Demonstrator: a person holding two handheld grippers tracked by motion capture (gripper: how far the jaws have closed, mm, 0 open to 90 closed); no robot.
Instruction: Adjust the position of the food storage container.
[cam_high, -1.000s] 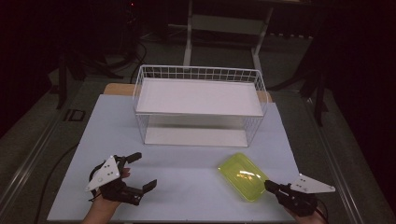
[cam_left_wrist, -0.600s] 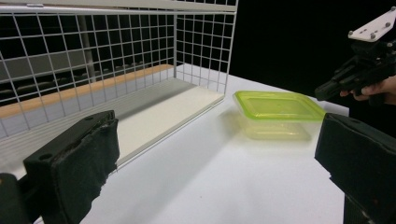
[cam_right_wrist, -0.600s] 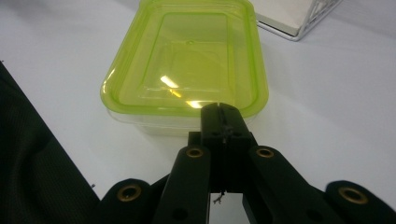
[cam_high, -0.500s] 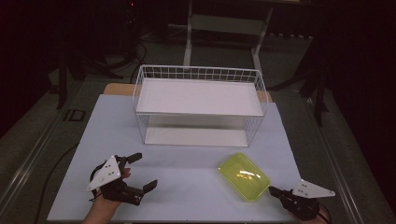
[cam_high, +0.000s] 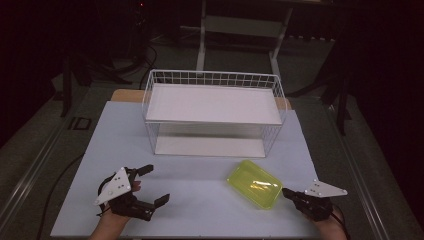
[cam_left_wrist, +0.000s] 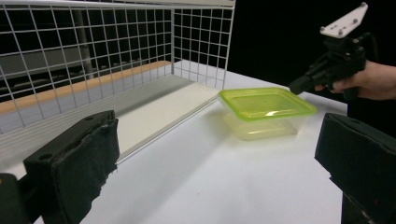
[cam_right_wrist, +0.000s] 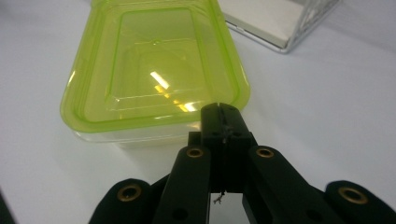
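A clear plastic box with a yellow-green lid (cam_high: 254, 183) (cam_left_wrist: 265, 105) (cam_right_wrist: 154, 70) lies on the white table (cam_high: 200, 180), right of centre near the front. My right gripper (cam_high: 286, 191) (cam_right_wrist: 222, 109) is shut, its tips at the box's near right corner, with nothing between the jaws; whether they touch the box I cannot tell. This same gripper (cam_left_wrist: 299, 86) shows by the box's far side in the left gripper view. My left gripper (cam_high: 154, 185) rests at the front left, open and empty, its black pads (cam_left_wrist: 74, 163) wide apart.
A white wire basket (cam_high: 212, 112) with a flat white shelf stands at the back middle of the table; its mesh wall (cam_left_wrist: 93, 56) rises close ahead of the left gripper. Dark floor and stand legs surround the table.
My right gripper has drawn back toward the near right corner of the table and sunk a little, its tips sliding from over the lid to the box's corner. Left gripper and box stayed put.
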